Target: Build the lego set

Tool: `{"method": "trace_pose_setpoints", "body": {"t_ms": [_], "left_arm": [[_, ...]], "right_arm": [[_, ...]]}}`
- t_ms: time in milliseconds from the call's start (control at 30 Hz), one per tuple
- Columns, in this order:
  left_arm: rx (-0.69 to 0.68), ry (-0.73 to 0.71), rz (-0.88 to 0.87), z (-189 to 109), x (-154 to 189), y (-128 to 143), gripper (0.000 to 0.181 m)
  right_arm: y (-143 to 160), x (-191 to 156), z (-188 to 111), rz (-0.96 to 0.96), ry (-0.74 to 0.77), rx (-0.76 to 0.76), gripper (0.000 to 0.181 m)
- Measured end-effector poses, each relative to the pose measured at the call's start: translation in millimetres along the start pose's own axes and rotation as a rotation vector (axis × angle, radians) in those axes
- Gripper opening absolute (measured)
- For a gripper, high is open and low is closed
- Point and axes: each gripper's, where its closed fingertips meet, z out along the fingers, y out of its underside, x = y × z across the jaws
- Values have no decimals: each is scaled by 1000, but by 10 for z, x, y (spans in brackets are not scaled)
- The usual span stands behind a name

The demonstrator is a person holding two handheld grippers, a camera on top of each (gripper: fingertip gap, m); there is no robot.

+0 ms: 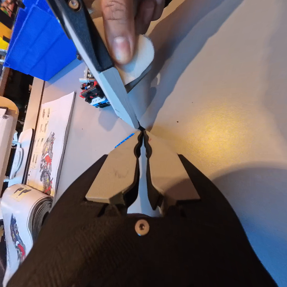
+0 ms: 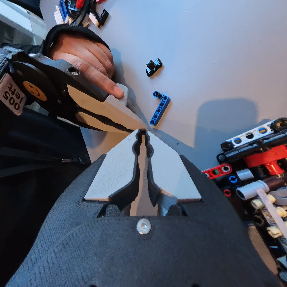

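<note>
Both grippers meet tip to tip over the grey table (image 2: 217,46). The right gripper (image 2: 143,132) is clenched on a small black pin (image 2: 143,132), and the left gripper (image 1: 142,132) is pinched tight at that same pin. Just beyond the pin lies the blue L-shaped beam (image 2: 160,108).

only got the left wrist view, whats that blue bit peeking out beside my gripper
Observer: A blue L-shaped beam, flat on the table, with a black peg in its short end.
Operator: anything loose near it
Observer: One small black piece beyond it, apart from the beam.
Operator: whats the black bit at the tips
Observer: A short black pin, end-on in the shut right gripper; the left gripper meets it from the side.
</note>
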Motion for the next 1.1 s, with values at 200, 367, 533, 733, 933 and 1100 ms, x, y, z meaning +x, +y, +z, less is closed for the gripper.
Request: {"method": "trace_pose_setpoints", "body": {"t_ms": [200,367,533,733,933,1100], "left_arm": [[29,-2,-118,-49,-103,-20,2],[30,4,-163,-60,-132,-13,1],[46,2,-212,-82,-176,-24,3],[57,-14,-234,-100,-212,-29,2],[65,-22,-248,-108,-237,-32,1],[62,-31,-250,-102,-248,-30,1]], "right_arm": [[-52,-20,-46,21,-4,122,1],[-112,-12,-62,45,-4,198,1],[-156,-28,-83,41,3,237,1],[-190,-31,-84,36,8,269,1],[-212,-35,-95,38,8,305,1],[-219,-28,-99,39,8,327,1]]}}
